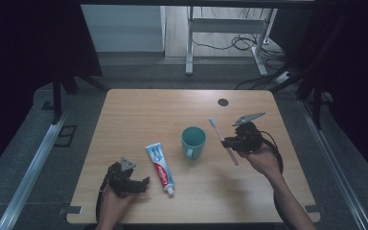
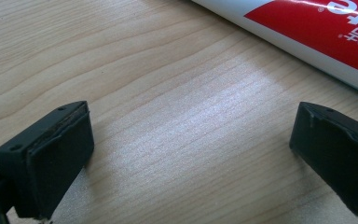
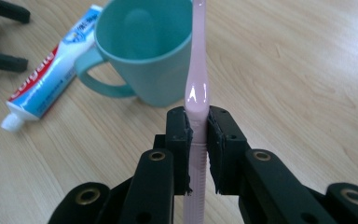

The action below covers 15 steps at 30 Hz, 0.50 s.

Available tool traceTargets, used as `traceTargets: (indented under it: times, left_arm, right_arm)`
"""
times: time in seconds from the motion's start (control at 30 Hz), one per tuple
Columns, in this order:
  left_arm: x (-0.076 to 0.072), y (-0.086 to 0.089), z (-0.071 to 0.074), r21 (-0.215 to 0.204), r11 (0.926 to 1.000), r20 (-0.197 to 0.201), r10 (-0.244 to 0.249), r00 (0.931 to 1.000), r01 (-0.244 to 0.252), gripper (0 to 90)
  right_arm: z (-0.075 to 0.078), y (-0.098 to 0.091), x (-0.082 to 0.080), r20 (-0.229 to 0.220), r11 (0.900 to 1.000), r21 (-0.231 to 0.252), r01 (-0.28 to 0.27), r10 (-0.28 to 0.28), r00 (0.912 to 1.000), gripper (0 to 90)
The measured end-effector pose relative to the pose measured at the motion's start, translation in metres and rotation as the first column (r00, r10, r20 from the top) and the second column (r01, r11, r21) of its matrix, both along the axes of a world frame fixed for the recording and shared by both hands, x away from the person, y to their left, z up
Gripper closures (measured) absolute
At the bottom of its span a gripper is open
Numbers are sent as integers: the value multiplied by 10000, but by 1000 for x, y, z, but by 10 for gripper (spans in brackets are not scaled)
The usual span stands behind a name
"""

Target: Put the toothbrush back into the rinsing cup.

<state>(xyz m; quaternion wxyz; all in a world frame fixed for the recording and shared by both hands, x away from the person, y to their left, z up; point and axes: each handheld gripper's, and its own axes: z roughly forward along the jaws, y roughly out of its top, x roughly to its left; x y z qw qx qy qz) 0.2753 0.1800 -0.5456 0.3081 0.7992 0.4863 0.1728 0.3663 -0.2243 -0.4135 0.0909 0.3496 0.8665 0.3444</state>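
Your right gripper (image 3: 197,128) is pinching the pink toothbrush (image 3: 198,74) by its handle, pads pressing on both sides, and in the right gripper view the brush is running up out of the top edge, so its head is getting cut off there. The lower handle is also slipping out of sight between the black jaws. The high view is giving you what that one is missing: the white bristle end of the toothbrush (image 1: 223,141) is pointing to the far left, and the handle is slanting down toward you past the right gripper (image 1: 229,142). You're holding it just right of the teal mug (image 1: 193,142), which is standing upright near the middle of the wooden table (image 1: 134,110); whether the brush is touching the mug is hard to tell.

Over on the near left, your left gripper (image 1: 143,184) is sitting low with its jaws spread wide and nothing between them. The left gripper view is showing bare wood between the pads and a cropped strip of the toothpaste tube (image 2: 317,32) just beyond, its lettering unreadable. From above, the toothpaste tube (image 1: 160,167) is lying flat just right of that gripper, cap toward you.
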Motion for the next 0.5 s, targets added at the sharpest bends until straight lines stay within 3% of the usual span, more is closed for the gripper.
traceTargets:
  times: [0.5]
  left_arm:
    - [0, 0, 0, -2, 10000, 1, 3, 10000, -3, 0]
  right_arm:
    - [7, 10, 3, 617, 9977, 682, -41, -2, 9981, 785]
